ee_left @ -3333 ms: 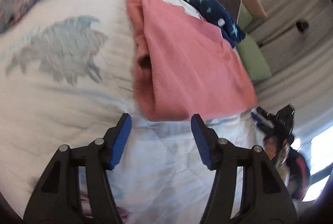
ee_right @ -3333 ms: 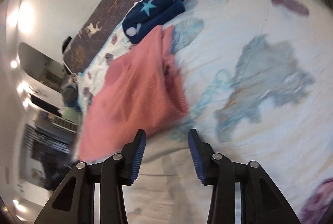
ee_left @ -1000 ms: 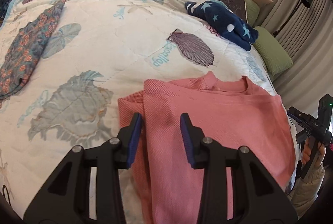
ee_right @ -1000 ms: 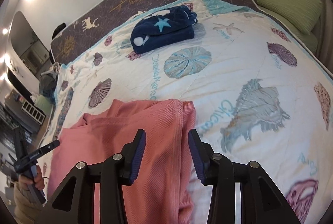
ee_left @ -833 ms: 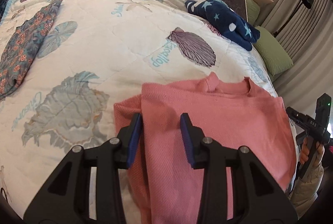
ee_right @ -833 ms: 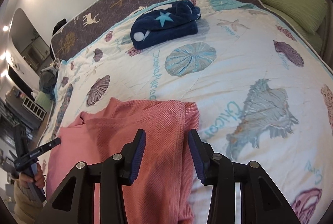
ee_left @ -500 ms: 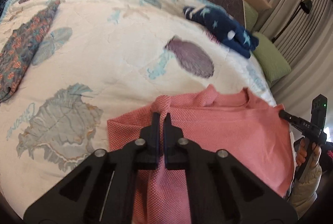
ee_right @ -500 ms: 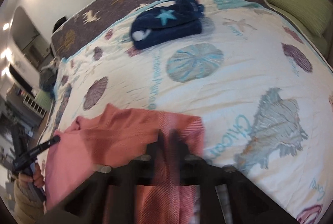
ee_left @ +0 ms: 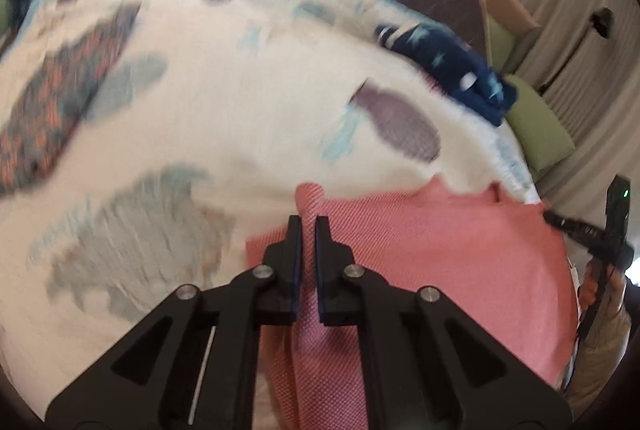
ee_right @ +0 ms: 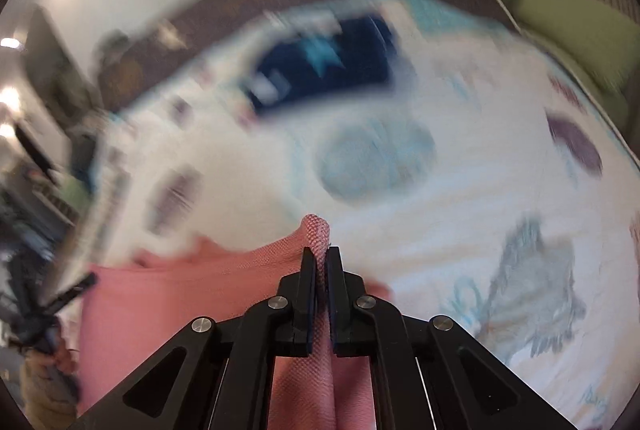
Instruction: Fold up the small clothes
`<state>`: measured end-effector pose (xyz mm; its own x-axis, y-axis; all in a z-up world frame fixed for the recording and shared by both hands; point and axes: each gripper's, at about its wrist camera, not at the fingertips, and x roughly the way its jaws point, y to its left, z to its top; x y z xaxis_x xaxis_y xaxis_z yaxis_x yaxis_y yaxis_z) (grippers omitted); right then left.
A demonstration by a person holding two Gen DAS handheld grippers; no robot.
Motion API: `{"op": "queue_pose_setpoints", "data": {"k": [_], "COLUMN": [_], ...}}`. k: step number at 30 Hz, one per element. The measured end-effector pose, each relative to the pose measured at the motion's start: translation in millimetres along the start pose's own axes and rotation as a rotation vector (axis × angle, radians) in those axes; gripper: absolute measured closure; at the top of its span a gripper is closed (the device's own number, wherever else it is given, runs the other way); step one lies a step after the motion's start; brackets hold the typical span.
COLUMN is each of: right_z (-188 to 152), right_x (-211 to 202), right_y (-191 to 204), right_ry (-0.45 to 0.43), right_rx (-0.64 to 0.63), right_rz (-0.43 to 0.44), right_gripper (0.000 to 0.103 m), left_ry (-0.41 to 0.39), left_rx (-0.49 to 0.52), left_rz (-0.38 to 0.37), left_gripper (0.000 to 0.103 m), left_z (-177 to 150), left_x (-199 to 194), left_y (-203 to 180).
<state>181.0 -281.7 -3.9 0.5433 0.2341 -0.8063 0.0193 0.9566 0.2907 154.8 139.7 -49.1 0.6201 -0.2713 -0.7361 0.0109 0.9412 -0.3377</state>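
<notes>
1. The left gripper [ee_left: 307,224] is clenched on a pinched fold of the pink garment [ee_left: 440,250], at the lower centre of the left wrist view; a nub of pink cloth pokes up just past its 2 fingers [ee_left: 294,230].
2. The right gripper [ee_right: 320,256] is likewise clenched on the pink garment [ee_right: 180,294], low in the centre of the right wrist view, with a tuft of cloth standing above the fingertips.
3. The pink garment lies on the bed's quilt [ee_left: 240,102], filling the lower right of the left wrist view and the lower left of the right wrist view.
4. The quilt is white with shell prints and is blurred in both views.
5. A folded navy star-print garment [ee_left: 460,70] rests on the quilt at the upper right of the left wrist view; in the right wrist view it sits at upper centre [ee_right: 328,66].
6. A patterned blue-and-orange cloth [ee_left: 52,102] lies at the left edge of the left wrist view.
7. Green pillows [ee_left: 540,134] sit at the right edge, beyond the quilt.
</notes>
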Motion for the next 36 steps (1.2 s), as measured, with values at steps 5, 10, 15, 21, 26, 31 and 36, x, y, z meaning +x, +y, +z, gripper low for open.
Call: {"op": "queue_pose_setpoints", "data": {"k": [5,10,15,21,26,31,36], "right_z": [-21.9,-47.8,-92.9,-136.2,-143.4,-155.1,-170.4], "right_x": [-33.6,-88.2,-97.0,-77.1,-106.0,-99.4,-98.2], "right_y": [-5.6,5.7,30.1,14.7,33.0,32.1,18.7], "right_ry": [-0.066,-0.139,-0.072,-0.053,-0.108,-0.061,-0.050], "right_rx": [0.001,-0.051,-0.095,-0.061,-0.094,-0.088,-0.047], "right_rz": [-0.031,0.006,0.172,-0.045,-0.076,-0.058,-0.103], "right_gripper": [0.091,0.089,0.088,0.094,0.090,0.089,0.089], "left_ry": [-0.099,-0.167,-0.031,-0.025,-0.072,0.015,-0.003], "left_rx": [0.011,0.052,0.092,0.171,0.141,0.163,0.134], "left_rz": [0.021,-0.068,-0.140,0.123,0.077,0.139,0.139], "left_gripper": [0.063,0.060,0.054,0.048,0.048,0.048,0.047], "left_z": [-7.7,-25.5,-63.1,-102.9,-103.9,-128.9,-146.0], "left_x": [-45.7,-97.4,-83.5,-75.6,-115.0,-102.3,-115.3], "left_y": [-1.8,-15.4,-30.4,-20.9,-15.0,-7.0,3.1]}}
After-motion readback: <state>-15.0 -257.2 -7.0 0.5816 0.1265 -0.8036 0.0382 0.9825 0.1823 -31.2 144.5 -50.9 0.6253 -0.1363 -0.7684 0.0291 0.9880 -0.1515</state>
